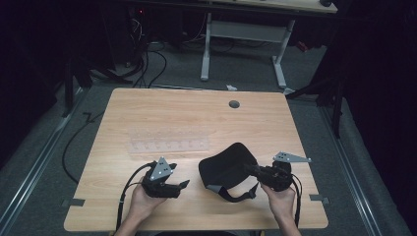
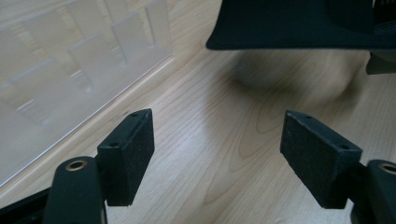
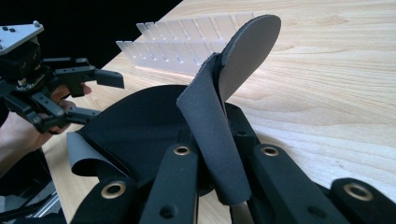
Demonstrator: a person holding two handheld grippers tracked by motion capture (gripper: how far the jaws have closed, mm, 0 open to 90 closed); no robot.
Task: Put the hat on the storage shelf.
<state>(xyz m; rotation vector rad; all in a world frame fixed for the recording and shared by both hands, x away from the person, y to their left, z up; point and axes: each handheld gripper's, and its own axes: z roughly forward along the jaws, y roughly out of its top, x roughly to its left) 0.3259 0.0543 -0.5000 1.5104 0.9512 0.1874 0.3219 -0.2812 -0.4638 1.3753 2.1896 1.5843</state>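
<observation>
A black cap (image 1: 228, 164) with a grey-lined strap (image 1: 231, 194) lies on the wooden table (image 1: 196, 118), near its front right. My right gripper (image 1: 253, 170) reaches in from the right and is shut on the cap's edge. The right gripper view shows a fold of dark fabric (image 3: 210, 126) pinched between the closed jaws of this gripper (image 3: 219, 154), and the brim (image 3: 247, 51) stands up behind. My left gripper (image 1: 183, 184) is open just left of the cap, apart from it. Its black pads (image 2: 130, 154) stand wide over bare wood, with the cap's brim (image 2: 289, 23) ahead.
A clear plastic slotted rack (image 1: 169, 142) lies behind the left gripper, mid-table, also seen as the rack (image 2: 70, 65) and the rack (image 3: 182, 39). A grey cable hole (image 1: 234, 104) sits near the table's far edge. A white desk frame (image 1: 243, 44) and cables stand beyond.
</observation>
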